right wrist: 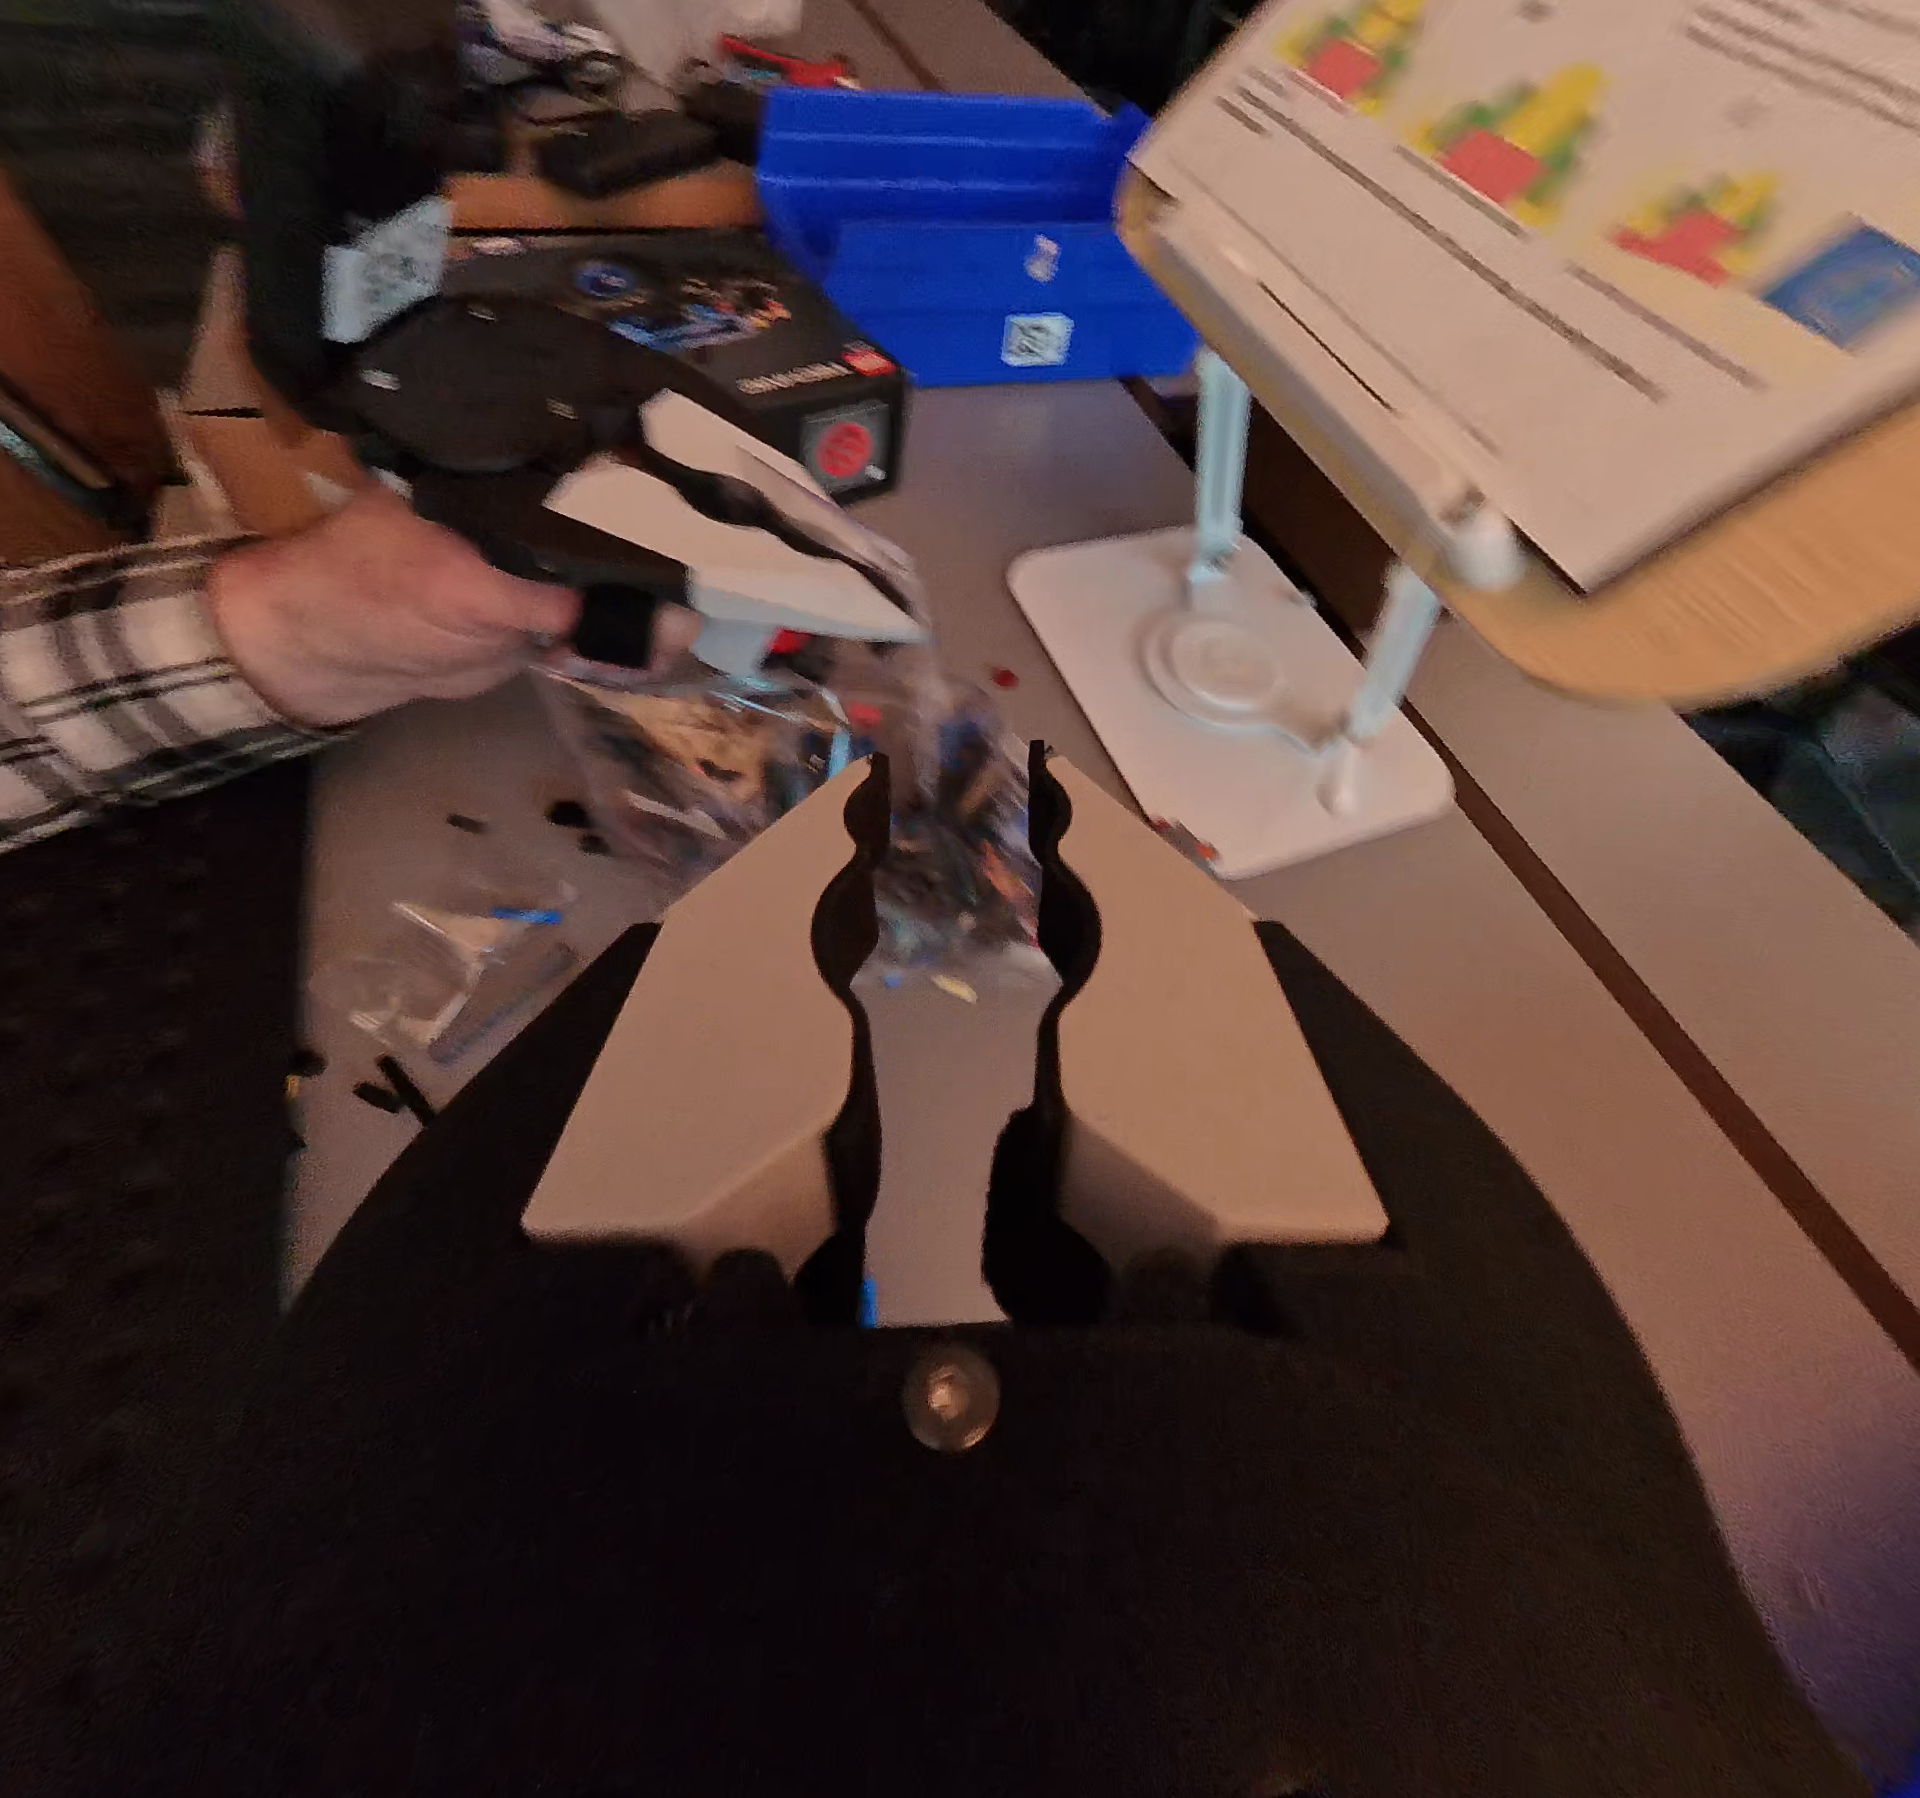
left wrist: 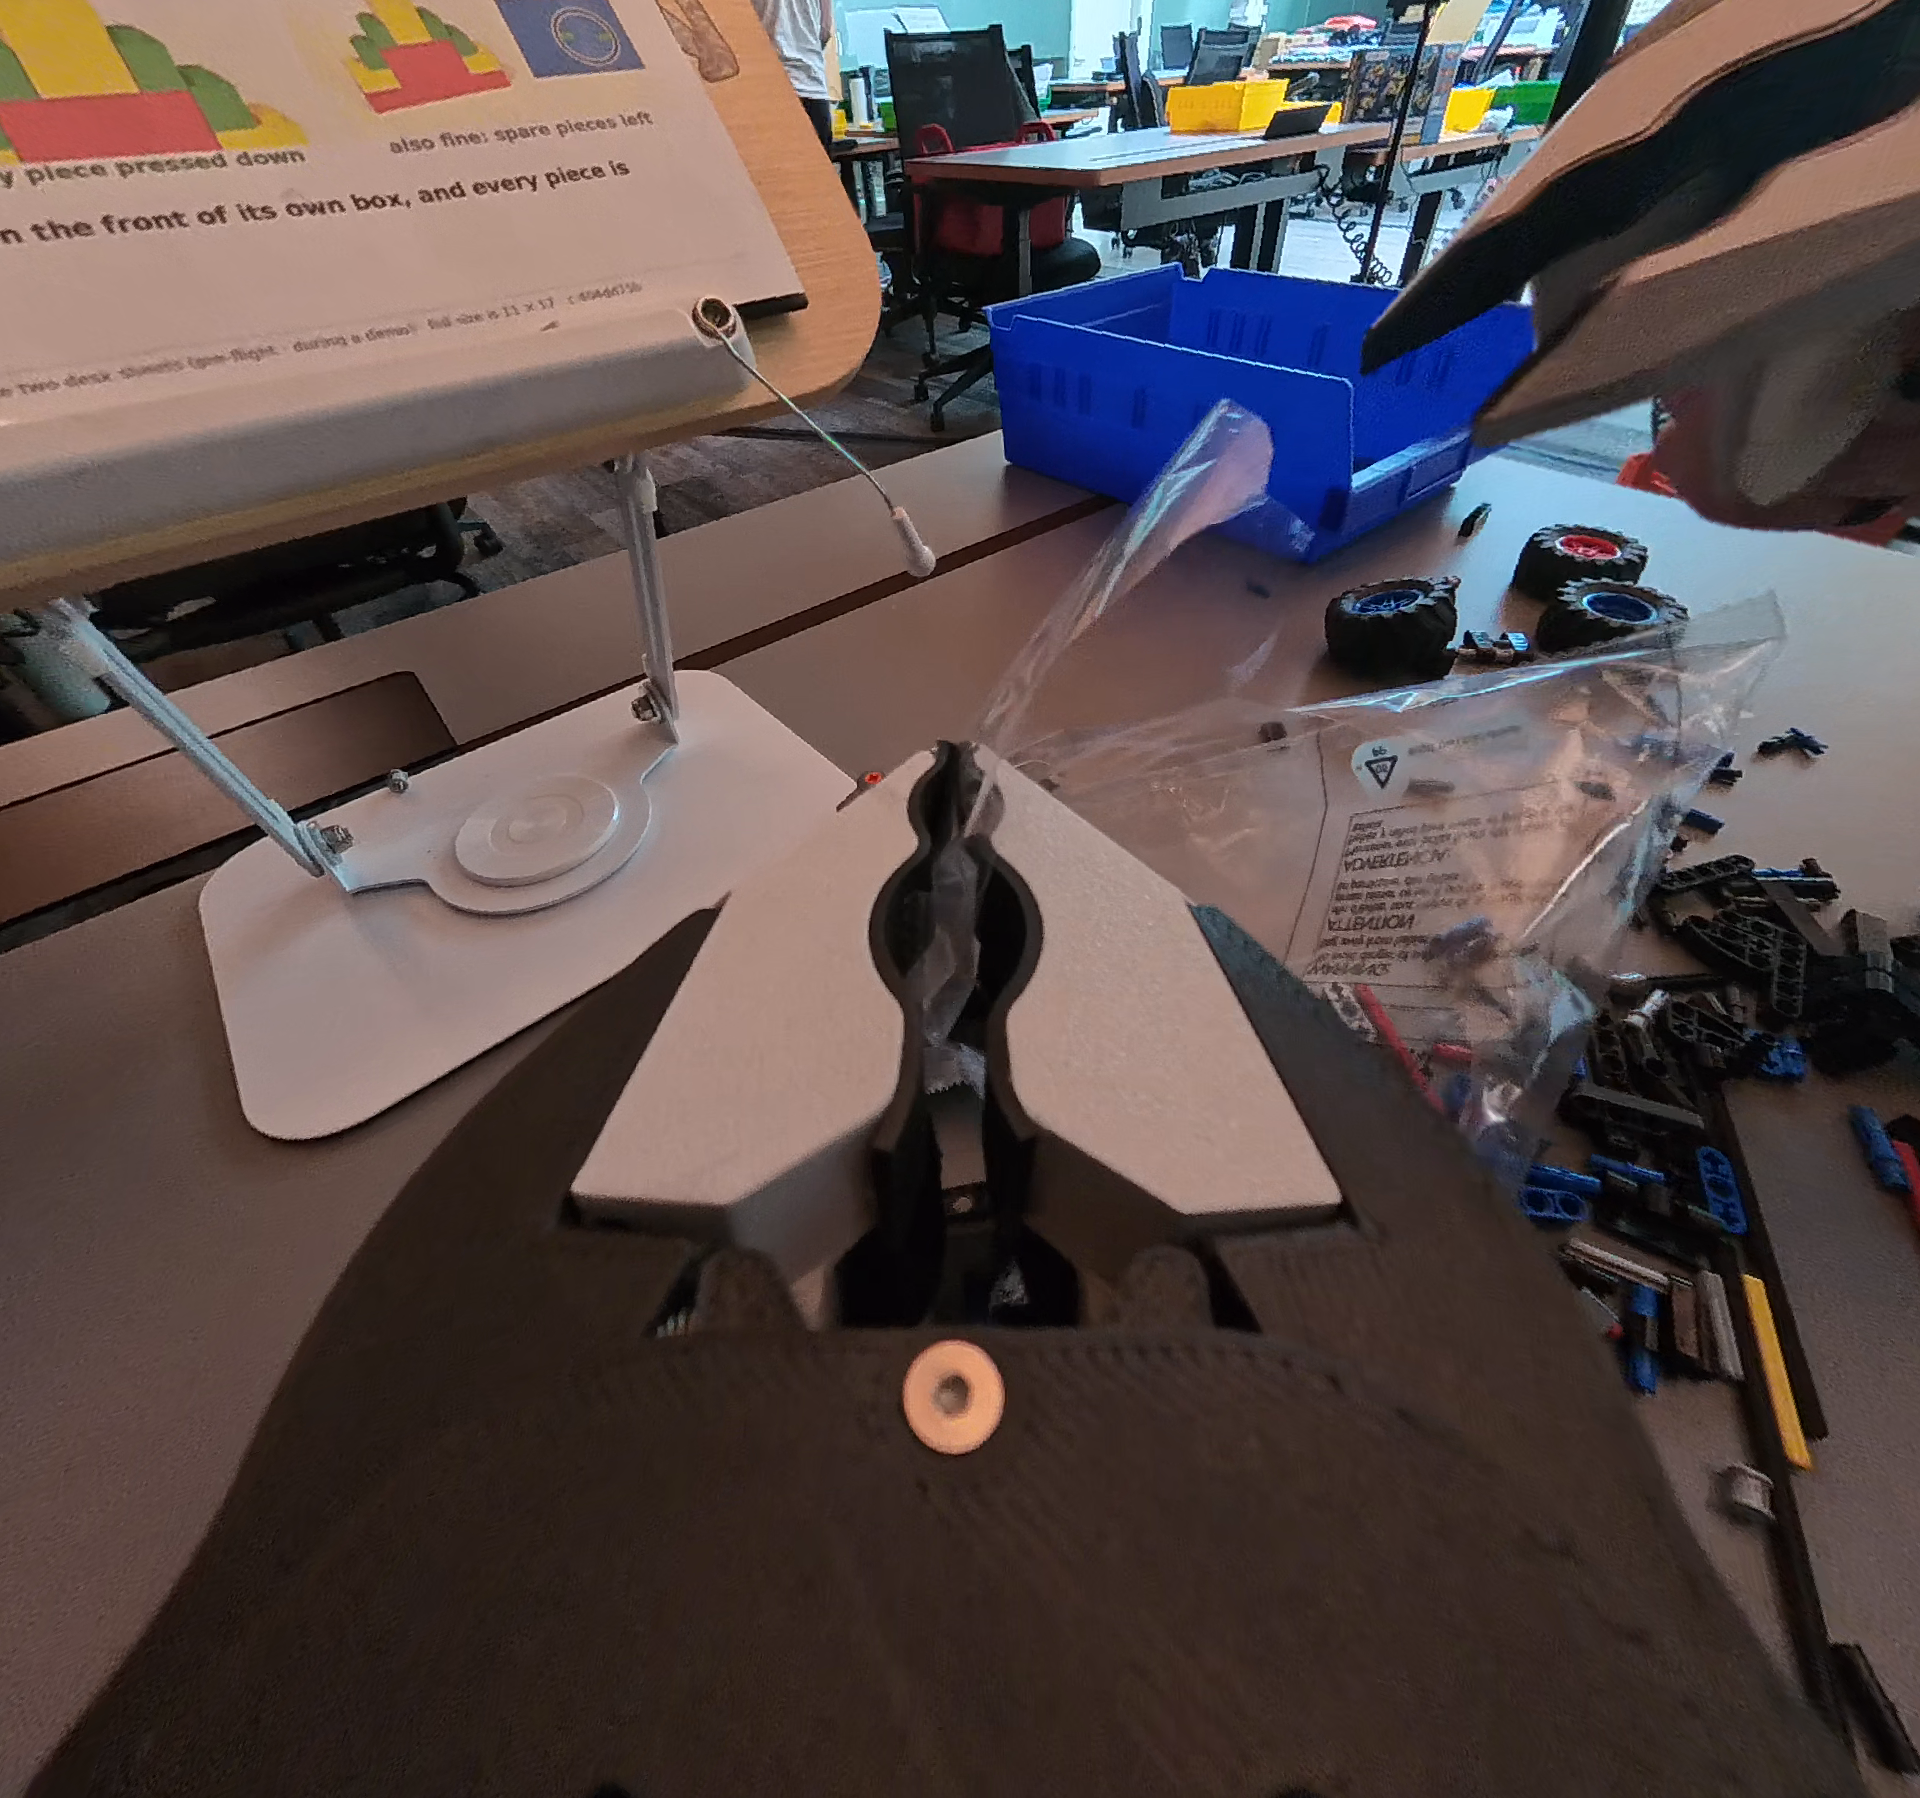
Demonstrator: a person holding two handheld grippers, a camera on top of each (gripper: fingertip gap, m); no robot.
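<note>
Up close, left gripper (left wrist: 961, 761) clamped tight on a twisted corner of a clear plastic bag (left wrist: 1455, 875), bag trailing to the right and sagging onto the grey table (left wrist: 852, 626); small black and blue building parts (left wrist: 1704, 1042) spilled under and beside the bag at the right; three black wheels (left wrist: 1392, 621) farther off, near a blue bin (left wrist: 1226, 398) at the far side; white document stand (left wrist: 499, 875) with a printed sheet at the left. Right gripper (right wrist: 954, 772) held above the table with a clear gap between its fingers, gripping nothing, the parts-filled bag (right wrist: 935, 813) just beyond its tips; dark product box (right wrist: 727, 346) and hand (right wrist: 364, 605) in a plaid sleeve at the far left.
</note>
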